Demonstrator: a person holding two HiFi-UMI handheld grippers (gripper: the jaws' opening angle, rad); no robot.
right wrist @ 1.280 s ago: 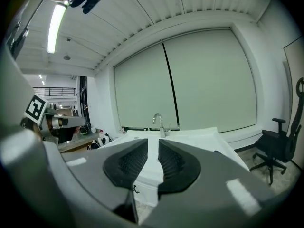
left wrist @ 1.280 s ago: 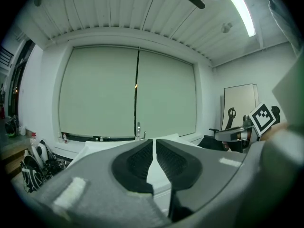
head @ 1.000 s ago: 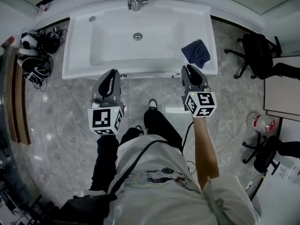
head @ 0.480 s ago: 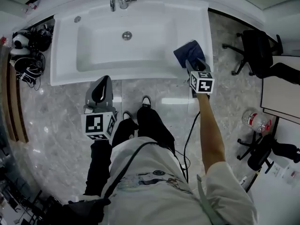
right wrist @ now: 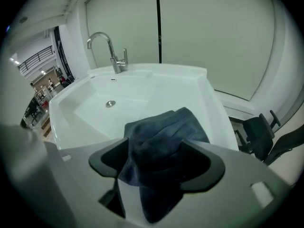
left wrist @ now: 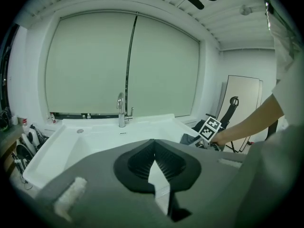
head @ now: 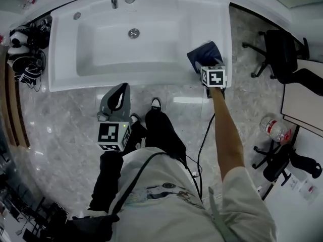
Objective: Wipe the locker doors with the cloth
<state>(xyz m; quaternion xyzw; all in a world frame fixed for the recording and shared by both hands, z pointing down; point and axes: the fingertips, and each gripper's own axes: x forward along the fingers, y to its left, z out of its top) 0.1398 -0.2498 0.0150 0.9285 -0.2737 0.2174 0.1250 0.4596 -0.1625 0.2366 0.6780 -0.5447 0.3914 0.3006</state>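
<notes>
Cloth [right wrist: 164,127] on the sink [right wrist: 216,108] sits between the right tool's [right wrist: 156,148] wide, opening jaws; left tool [left wrist: 153,151] closed, empty.

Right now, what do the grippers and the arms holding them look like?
Both are grey with black ribbed pads, each carrying a white cube of black square markers. Left gripper: a long black sleeve behind it. Right gripper, jaws opening with the blue cloth between them: black cable, bare forearm, short pale sleeve.
</notes>
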